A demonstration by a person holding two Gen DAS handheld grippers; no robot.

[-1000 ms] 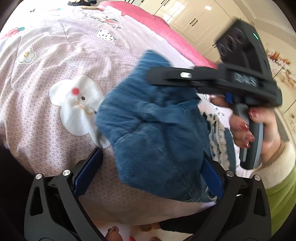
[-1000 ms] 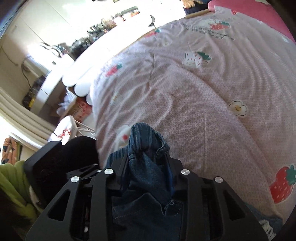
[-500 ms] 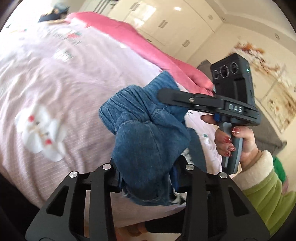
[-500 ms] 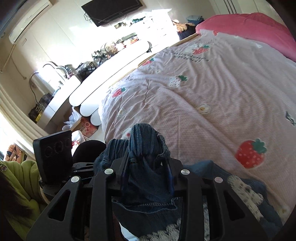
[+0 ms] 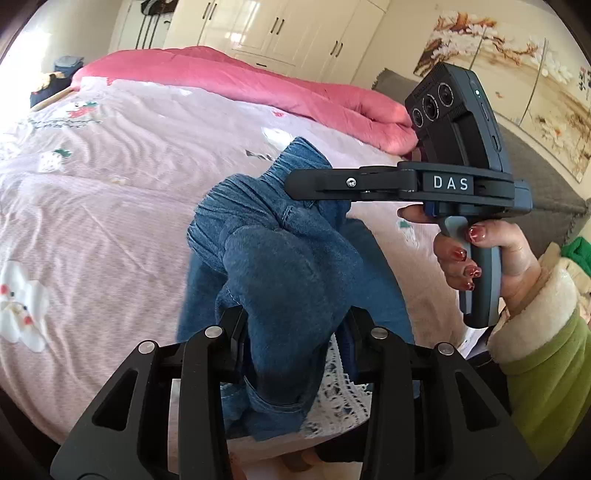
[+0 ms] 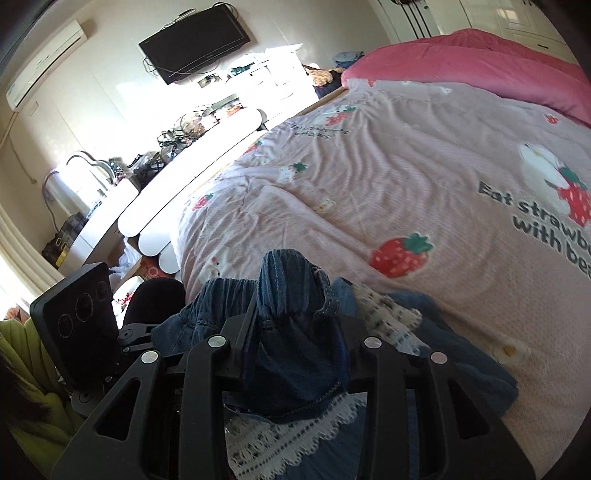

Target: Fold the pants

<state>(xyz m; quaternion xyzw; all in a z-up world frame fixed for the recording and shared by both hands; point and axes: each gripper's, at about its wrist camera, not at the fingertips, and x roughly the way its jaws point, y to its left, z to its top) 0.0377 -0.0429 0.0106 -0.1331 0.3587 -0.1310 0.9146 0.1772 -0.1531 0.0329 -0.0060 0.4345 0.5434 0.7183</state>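
The blue denim pants (image 5: 280, 266) with white lace trim (image 6: 295, 435) hang bunched above the pink strawberry bedcover (image 5: 110, 192). In the left wrist view my left gripper (image 5: 291, 325) is shut on a thick fold of the denim. The right gripper (image 5: 317, 184), held by a hand (image 5: 495, 254) in a green sleeve, pinches another fold higher up. In the right wrist view my right gripper (image 6: 295, 328) has a gathered waistband part of the pants (image 6: 291, 291) between its pads; its jaws are opening slightly but still press the cloth. The left gripper (image 6: 140, 332) shows at the left.
A bright pink duvet (image 5: 258, 85) lies along the far side of the bed. White wardrobes (image 5: 280, 26) stand behind it. A cluttered white dresser (image 6: 207, 140) and a wall television (image 6: 195, 40) are to the left of the bed.
The left gripper went from wide open around the denim to shut on it. Both grippers lifted the pants and carried them sideways over the bed; more of the room shows.
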